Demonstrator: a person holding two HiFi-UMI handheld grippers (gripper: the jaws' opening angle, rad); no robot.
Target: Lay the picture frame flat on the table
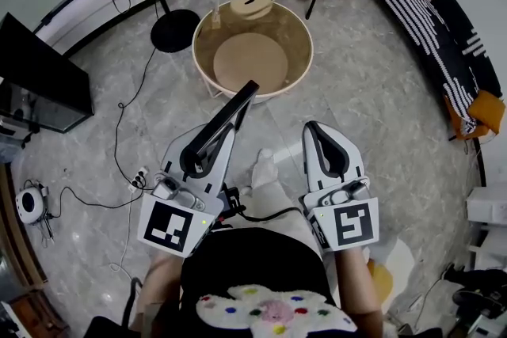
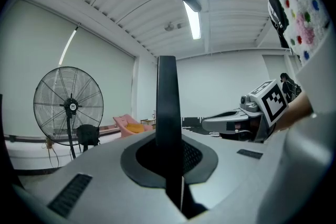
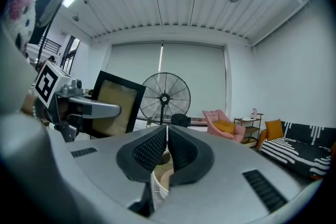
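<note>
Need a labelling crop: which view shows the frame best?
Right gripper view: the frame shows its face, a black border round a tan panel. Head view shows only a slanted dark bar; left gripper view only a black edge between the jaws.

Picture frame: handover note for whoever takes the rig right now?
Left gripper: shut on the black rectangular picture frame, gripping one edge. The frame is in the air and tilted.
Right gripper: shut, with nothing between its jaws, level with the left one.
Round beige table with a raised rim: ahead of both grippers. The frame is not resting on it.
Done: the frame is in hand.
Left: carry it over the tabletop, tip it flat, set it down and let go.
</note>
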